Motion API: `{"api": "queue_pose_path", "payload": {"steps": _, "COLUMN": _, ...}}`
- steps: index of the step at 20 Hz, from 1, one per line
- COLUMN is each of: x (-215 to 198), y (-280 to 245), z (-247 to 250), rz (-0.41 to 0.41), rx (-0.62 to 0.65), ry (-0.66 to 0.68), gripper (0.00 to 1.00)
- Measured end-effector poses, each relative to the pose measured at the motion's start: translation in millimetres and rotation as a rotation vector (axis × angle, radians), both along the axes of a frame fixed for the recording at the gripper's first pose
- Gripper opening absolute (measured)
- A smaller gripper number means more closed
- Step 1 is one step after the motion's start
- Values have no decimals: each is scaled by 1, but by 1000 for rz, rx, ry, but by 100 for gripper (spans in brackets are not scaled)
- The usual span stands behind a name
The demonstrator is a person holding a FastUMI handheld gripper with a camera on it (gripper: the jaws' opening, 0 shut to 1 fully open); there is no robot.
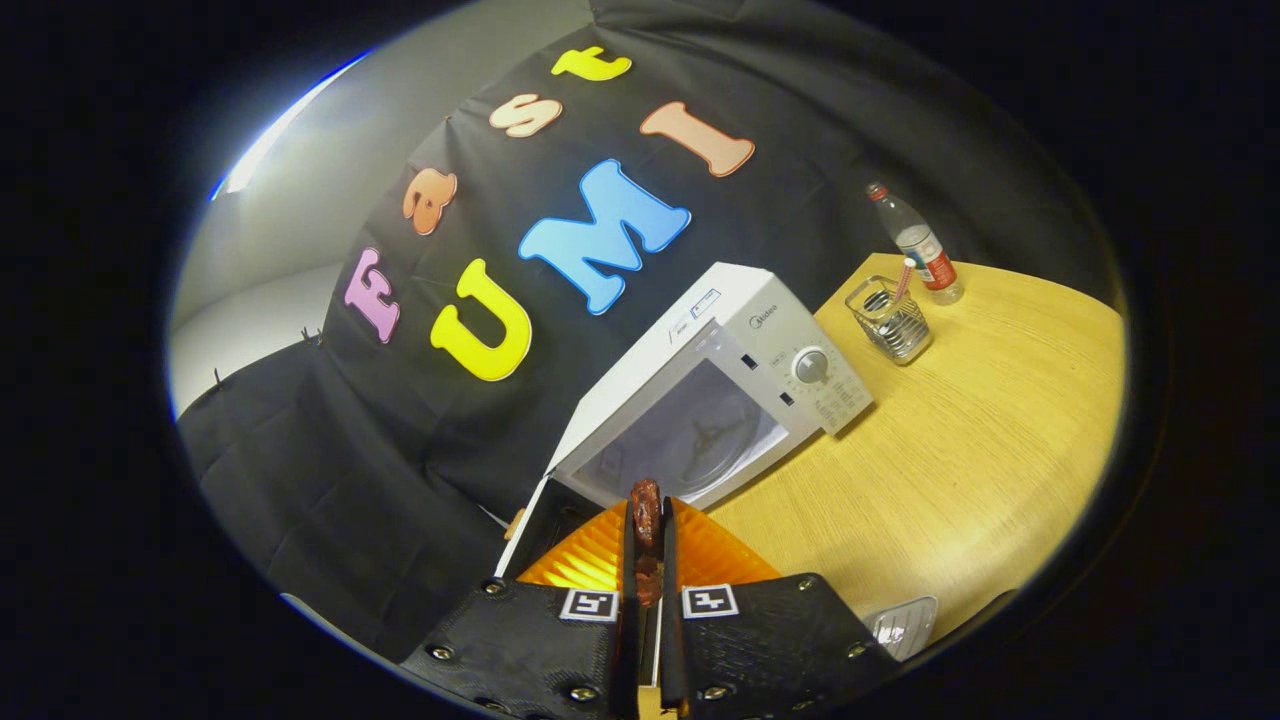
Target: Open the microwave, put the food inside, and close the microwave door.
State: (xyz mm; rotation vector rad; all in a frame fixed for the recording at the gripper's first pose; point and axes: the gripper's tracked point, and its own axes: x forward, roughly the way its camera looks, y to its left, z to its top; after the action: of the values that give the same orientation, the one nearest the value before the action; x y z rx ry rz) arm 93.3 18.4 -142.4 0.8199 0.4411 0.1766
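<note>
Microwave point(735, 345) glossy white; table point(980, 440) matt wood grain; basket point(890, 322) shiny wire metal.

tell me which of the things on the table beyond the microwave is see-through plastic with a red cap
The water bottle, standing upright at the table's far edge. The wire mesh holder beside it is metal, open-topped, with a straw-like stick inside. The hand-held gripper is shut on a brown piece of food.

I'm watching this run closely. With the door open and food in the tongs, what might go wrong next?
The tongs pinch a small brown piece of food by a thin edge, so it could slip out before reaching the microwave. The open door sits close beside the fingers and may get bumped.
</note>
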Motion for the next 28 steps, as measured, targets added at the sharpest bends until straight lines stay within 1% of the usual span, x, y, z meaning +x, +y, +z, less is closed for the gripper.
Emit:
{"api": "queue_pose_path", "payload": {"steps": 3, "x": 25, "y": 16, "z": -6, "rz": 4, "rx": 23, "ry": -7, "gripper": 9}}
{"api": "queue_pose_path", "payload": {"steps": 7, "x": 59, "y": 19, "z": -19, "rz": -57, "rx": -35, "ry": -26, "gripper": 9}}
{"api": "queue_pose_path", "payload": {"steps": 11, "x": 90, "y": 33, "z": -34, "rz": -72, "rx": -8, "ry": -40, "gripper": 9}}
{"api": "queue_pose_path", "payload": {"steps": 14, "x": 116, "y": 39, "z": -50, "rz": -105, "rx": 2, "ry": -37, "gripper": 9}}
{"api": "queue_pose_path", "payload": {"steps": 16, "x": 131, "y": 45, "z": -62, "rz": -114, "rx": 11, "ry": -30, "gripper": 9}}
{"api": "queue_pose_path", "payload": {"steps": 21, "x": 164, "y": 55, "z": -86, "rz": -139, "rx": 3, "ry": -29, "gripper": 9}}
{"api": "queue_pose_path", "payload": {"steps": 25, "x": 191, "y": 56, "z": -103, "rz": -186, "rx": -18, "ry": -41, "gripper": 8}}
{"api": "queue_pose_path", "payload": {"steps": 28, "x": 205, "y": 59, "z": -120, "rz": -185, "rx": -31, "ry": -21, "gripper": 9}}
